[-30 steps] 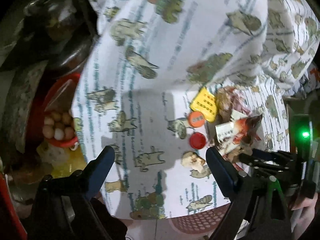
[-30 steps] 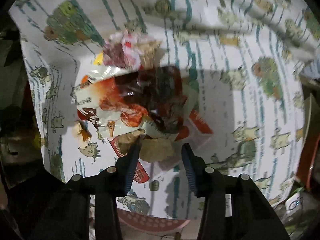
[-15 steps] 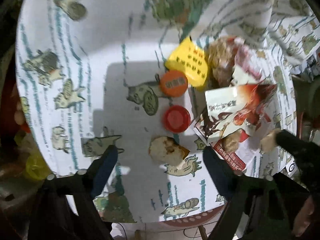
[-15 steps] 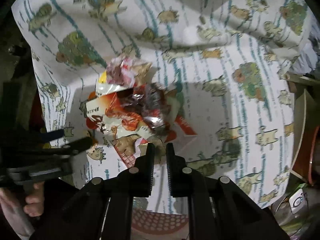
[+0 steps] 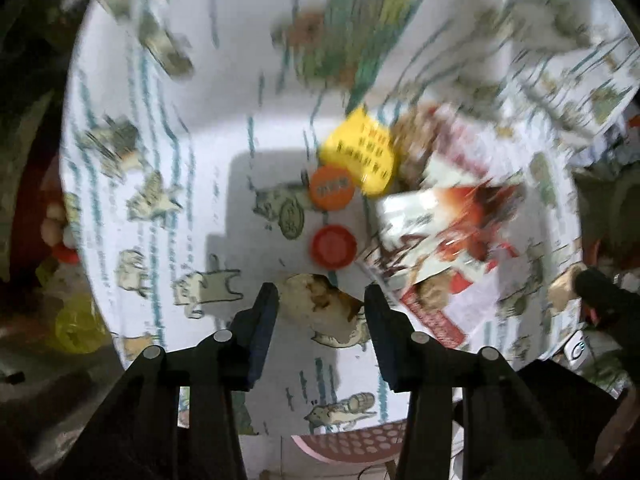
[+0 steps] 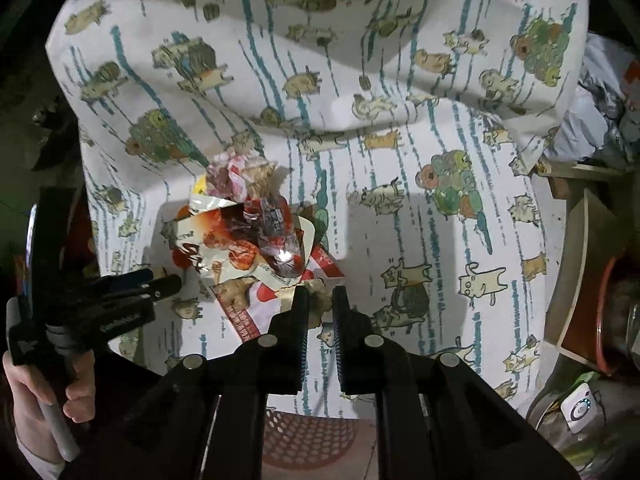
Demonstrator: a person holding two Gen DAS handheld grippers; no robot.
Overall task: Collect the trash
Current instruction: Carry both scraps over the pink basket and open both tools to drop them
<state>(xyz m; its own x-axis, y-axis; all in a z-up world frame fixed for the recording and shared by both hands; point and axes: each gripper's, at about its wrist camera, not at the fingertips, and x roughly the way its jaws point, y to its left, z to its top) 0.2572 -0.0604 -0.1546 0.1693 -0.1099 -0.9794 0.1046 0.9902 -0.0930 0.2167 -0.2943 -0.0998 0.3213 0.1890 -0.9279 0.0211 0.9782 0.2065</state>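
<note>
A heap of trash lies on the cat-print cloth: a red-and-white snack wrapper (image 5: 444, 232) (image 6: 240, 240), a yellow packet (image 5: 362, 152), an orange cap (image 5: 331, 188) and a red cap (image 5: 333, 246). My left gripper (image 5: 320, 300) is open, its jaws on either side of a crumpled brown-stained paper scrap (image 5: 320, 306). My right gripper (image 6: 319, 300) is shut on a brown scrap (image 6: 318, 294) at the heap's near edge. The left gripper also shows in the right wrist view (image 6: 160, 280).
A pink perforated basket rim (image 6: 312, 432) (image 5: 344, 446) sits under the cloth's near edge. A red bowl with eggs (image 5: 60, 232) is off the cloth's left side. Clutter and a wooden box (image 6: 580, 280) stand at the right.
My left gripper has moved forward and narrowed around the stained paper scrap. My right gripper closed on the brown scrap and drew back from the heap.
</note>
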